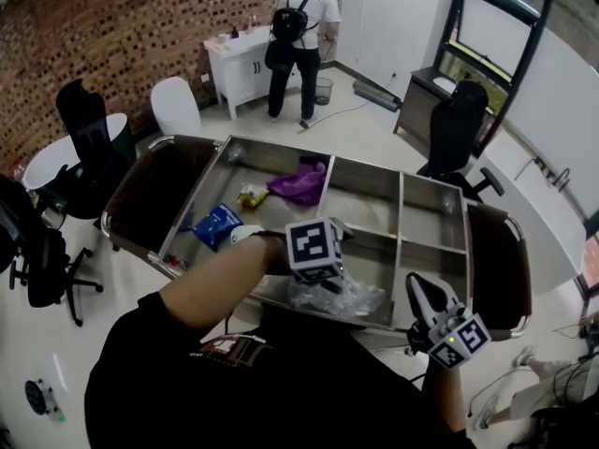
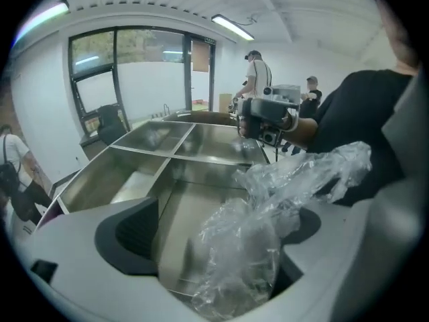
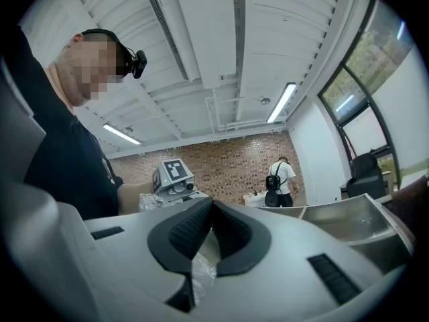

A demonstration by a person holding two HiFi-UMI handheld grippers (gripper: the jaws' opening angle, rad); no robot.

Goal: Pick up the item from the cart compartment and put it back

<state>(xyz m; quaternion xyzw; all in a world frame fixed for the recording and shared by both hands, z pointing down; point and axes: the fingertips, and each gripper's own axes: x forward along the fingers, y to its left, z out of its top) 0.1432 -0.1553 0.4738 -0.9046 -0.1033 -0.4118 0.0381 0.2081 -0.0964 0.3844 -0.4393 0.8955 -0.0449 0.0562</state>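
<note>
My left gripper (image 2: 218,232) has its fingers apart; the crumpled clear plastic bag (image 2: 249,250) between them covers one pad; my right gripper (image 3: 211,211) has its fingers pressed together.

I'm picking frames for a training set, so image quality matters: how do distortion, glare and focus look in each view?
Head view: sharp, even light, soft sheen on the steel cart. Left gripper view: strong fisheye bending, clear plastic bag close and slightly soft, highlights on its folds. Right gripper view: fisheye too, bright ceiling lights.
</note>
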